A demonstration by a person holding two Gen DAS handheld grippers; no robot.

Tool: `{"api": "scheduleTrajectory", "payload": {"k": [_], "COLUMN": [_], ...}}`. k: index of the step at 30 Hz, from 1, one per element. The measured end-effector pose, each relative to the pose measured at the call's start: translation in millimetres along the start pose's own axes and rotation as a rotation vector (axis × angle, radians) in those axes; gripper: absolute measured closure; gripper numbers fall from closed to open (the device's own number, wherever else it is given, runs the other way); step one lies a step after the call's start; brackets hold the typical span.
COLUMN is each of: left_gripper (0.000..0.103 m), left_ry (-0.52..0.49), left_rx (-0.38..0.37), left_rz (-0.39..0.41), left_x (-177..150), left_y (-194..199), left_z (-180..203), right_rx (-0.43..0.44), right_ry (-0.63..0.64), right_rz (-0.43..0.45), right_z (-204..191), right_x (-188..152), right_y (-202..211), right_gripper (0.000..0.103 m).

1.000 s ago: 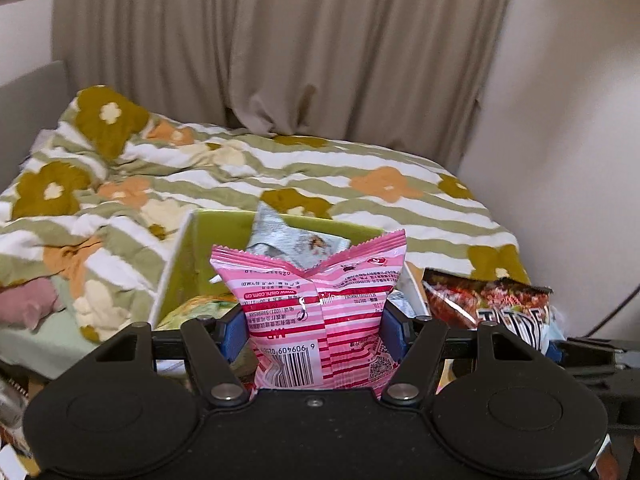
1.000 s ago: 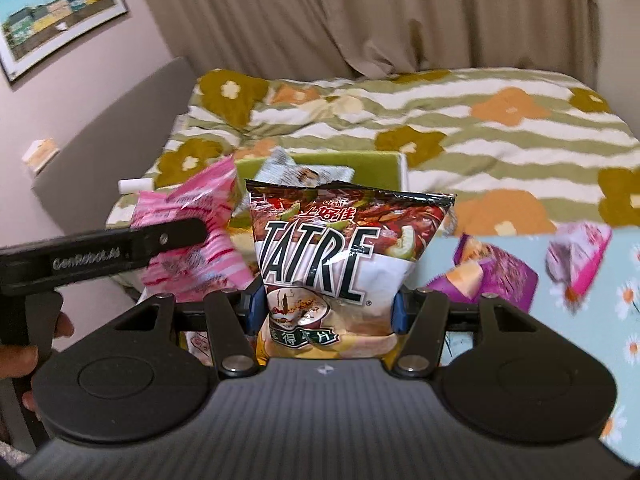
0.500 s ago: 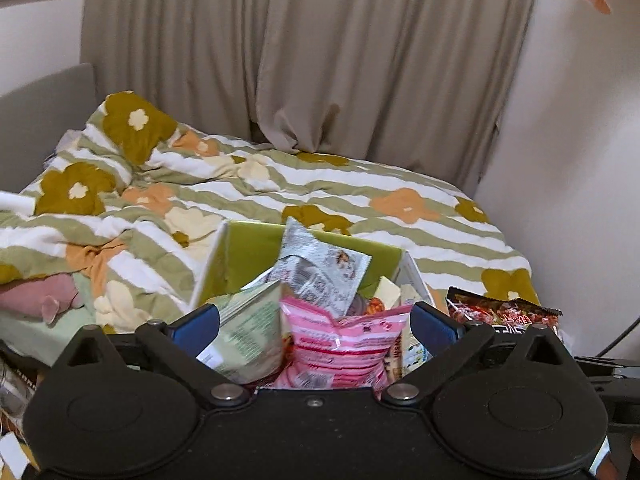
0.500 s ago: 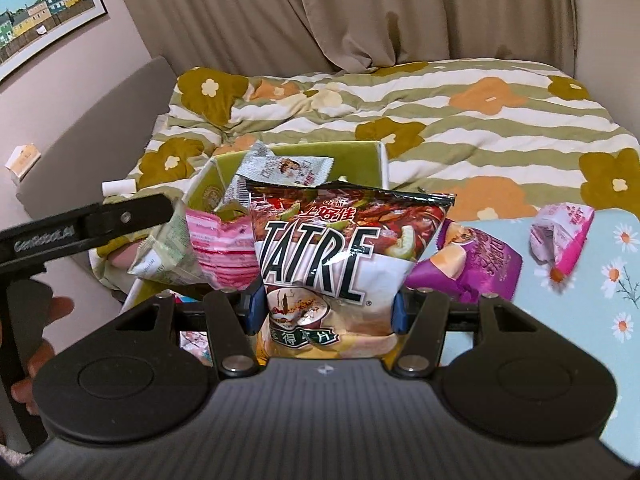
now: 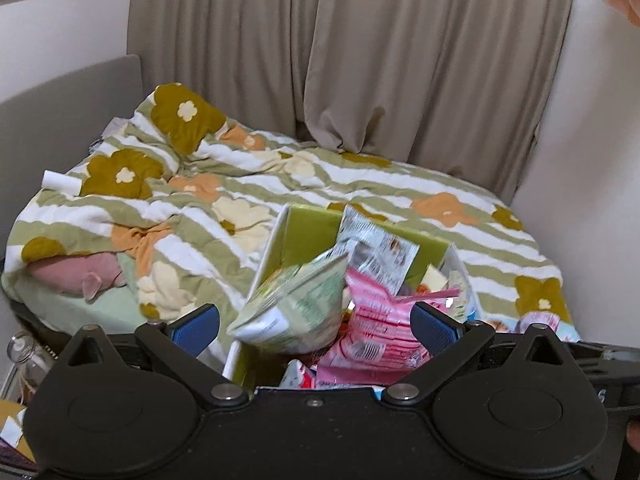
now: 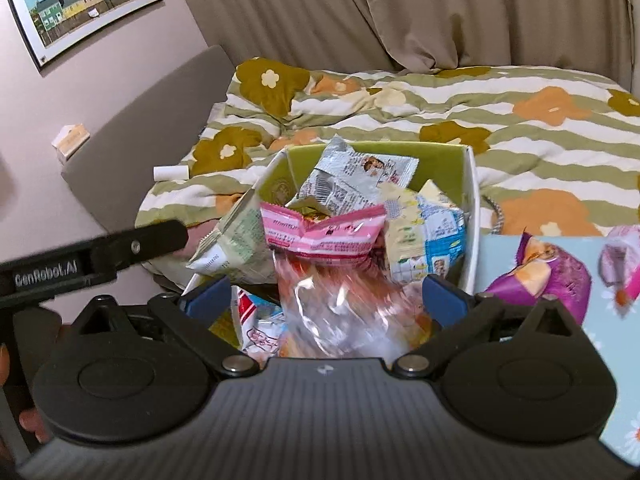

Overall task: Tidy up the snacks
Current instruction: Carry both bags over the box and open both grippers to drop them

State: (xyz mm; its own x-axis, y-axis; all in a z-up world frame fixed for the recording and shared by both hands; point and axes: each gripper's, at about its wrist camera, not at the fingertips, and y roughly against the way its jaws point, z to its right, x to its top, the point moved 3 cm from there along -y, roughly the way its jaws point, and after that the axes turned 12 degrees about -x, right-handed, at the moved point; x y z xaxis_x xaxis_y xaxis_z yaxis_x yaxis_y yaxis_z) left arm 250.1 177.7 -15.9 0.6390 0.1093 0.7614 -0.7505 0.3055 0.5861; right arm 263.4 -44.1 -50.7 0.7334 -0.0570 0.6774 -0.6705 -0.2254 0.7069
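Right gripper (image 6: 326, 294): jaws opening, pads clear of the chip bag (image 6: 340, 312), which a second ago sat clamped between them. The bag is now a motion-blurred smear just ahead of the jaws, dropping into the near end of the box (image 6: 472, 216). Not settled yet.

Left gripper (image 5: 316, 322): jaws wide apart, nothing gripped. The pink bag (image 5: 376, 340) it held a second ago now lies in the box, leaning on a pale green bag (image 5: 296, 308), with a silver packet (image 5: 376, 248) standing behind them.

So both loads are released and two more snacks are in. The box is piled past its rim; my read is that the green bag hanging over the left wall could slide out.

Still to sort: a purple bag (image 6: 540, 276) and a small pink packet (image 6: 622, 268), on a light blue daisy-print cloth (image 6: 500, 256) right of the box.

The box sits at the near edge of a bed with a green-striped flower quilt (image 6: 520, 80). Beige curtains (image 5: 360, 60) behind, grey headboard (image 6: 160, 100) left, a framed picture of houses (image 6: 86, 4) on the wall. A pink plush toy (image 5: 76, 276) pokes out under the quilt.
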Motion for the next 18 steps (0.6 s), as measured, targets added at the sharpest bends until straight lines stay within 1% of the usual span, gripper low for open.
{"api": "scheduleTrajectory", "payload": {"k": [3,7,18], "left_gripper": [0.000,0.000,0.000], "left_ry": [0.011,0.012,-0.065], "left_rx": [0.001,-0.007,-0.053], "left_rz": [-0.016,-0.010,0.031], "left_x": [-6.3,-7.5,1.3], "left_y": [-0.8,2.3,16.7], "left_z": [-3.4,-3.7,10.6], "right_rx": [-0.024,-0.037,-0.084], "right_ry": [0.007,-0.003,-0.038], "right_rz": [-0.004,-0.001,0.081], "right_z": [0.9,3.6,12.0], "right_x": [-6.5,-7.0,-3.7], "right_y": [-0.3,3.8,40.0], "right_gripper": [0.000,0.000,0.000]}}
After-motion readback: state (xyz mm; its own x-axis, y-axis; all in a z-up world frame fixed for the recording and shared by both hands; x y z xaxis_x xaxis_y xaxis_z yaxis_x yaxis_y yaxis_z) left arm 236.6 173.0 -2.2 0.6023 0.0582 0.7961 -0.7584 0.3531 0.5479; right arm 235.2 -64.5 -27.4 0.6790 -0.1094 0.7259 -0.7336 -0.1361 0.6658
